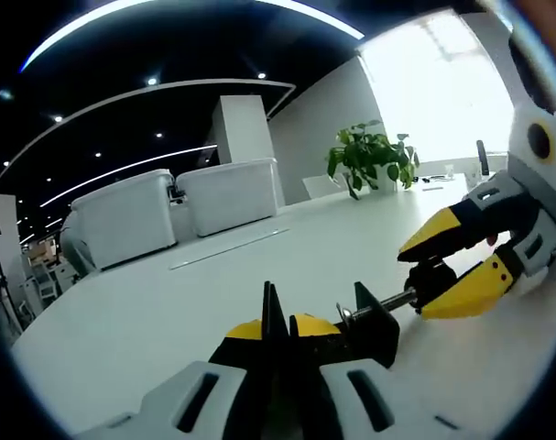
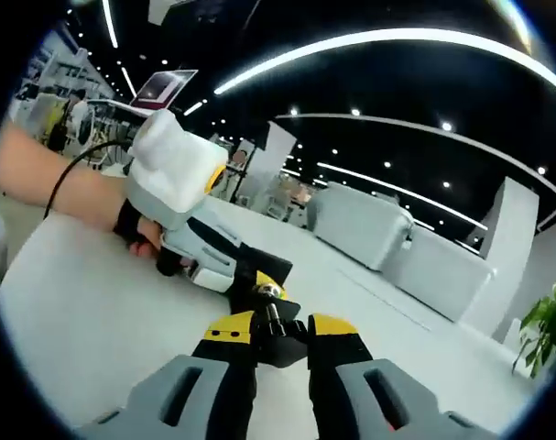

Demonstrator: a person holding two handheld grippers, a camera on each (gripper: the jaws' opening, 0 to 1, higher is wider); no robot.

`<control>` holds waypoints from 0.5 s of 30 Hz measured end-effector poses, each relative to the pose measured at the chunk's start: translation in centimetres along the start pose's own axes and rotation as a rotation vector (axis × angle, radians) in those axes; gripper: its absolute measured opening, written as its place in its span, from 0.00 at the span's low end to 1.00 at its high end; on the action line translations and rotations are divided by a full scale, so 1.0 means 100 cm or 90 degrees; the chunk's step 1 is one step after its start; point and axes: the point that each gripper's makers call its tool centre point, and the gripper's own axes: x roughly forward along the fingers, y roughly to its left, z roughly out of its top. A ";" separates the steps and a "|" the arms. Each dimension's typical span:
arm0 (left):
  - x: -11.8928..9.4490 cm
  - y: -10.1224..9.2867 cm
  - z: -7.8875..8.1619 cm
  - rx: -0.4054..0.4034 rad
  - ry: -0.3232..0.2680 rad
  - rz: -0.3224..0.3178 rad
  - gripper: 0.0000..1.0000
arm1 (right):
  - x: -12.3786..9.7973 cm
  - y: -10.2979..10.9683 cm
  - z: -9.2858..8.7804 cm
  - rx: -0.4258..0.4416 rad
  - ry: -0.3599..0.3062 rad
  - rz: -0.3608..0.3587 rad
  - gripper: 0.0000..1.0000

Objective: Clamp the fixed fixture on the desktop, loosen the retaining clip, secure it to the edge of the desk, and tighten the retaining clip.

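While both claws meet over one small object, we begin at the left gripper in the lower centre of the left gripper view: its yellow-tipped jaws are pressed together on the thin black plate of the clamp fixture, holding it just above the white desk. From that black body a silver threaded screw runs toward the right of the frame, where the right gripper comes in from the right edge with its jaws closed around the screw's dark knob.

In the right gripper view, its own jaws rise from the bottom centre, drawn in on the black knob, with the shiny screw end just above it. Beyond, toward the upper left of that frame, we see the left gripper's white body and the person's hand behind it.

Farther out sit two white bins in the left middle and a green plant in the upper right.

We judge the task early: the fixture is grasped and the screw is being worked, probably loosening. Placing it on the desk's edge and tightening remain.
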 end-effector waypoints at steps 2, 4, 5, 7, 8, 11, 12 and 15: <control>0.000 0.000 0.000 0.000 0.000 0.001 0.07 | 0.001 0.001 0.000 -0.027 0.001 -0.004 0.20; 0.000 0.001 0.000 -0.001 0.001 0.003 0.07 | 0.002 0.000 -0.001 -0.037 0.002 -0.005 0.20; 0.000 0.001 0.000 -0.001 0.001 0.003 0.07 | 0.002 0.000 -0.001 -0.041 0.003 -0.006 0.20; 0.000 0.002 -0.001 -0.001 0.001 0.005 0.07 | 0.003 0.000 -0.001 -0.053 0.005 -0.006 0.20; 0.000 0.002 -0.001 -0.001 0.001 0.005 0.07 | 0.004 0.000 -0.002 -0.073 0.006 -0.008 0.20; 0.000 0.002 -0.001 -0.002 0.002 0.007 0.07 | 0.004 0.000 -0.001 -0.131 0.011 -0.016 0.21; 0.000 0.002 -0.001 -0.002 0.002 0.007 0.07 | 0.005 0.001 -0.002 -0.142 0.014 -0.018 0.21; 0.000 0.003 -0.001 -0.002 0.002 0.008 0.07 | 0.005 0.000 -0.002 -0.126 0.016 -0.018 0.21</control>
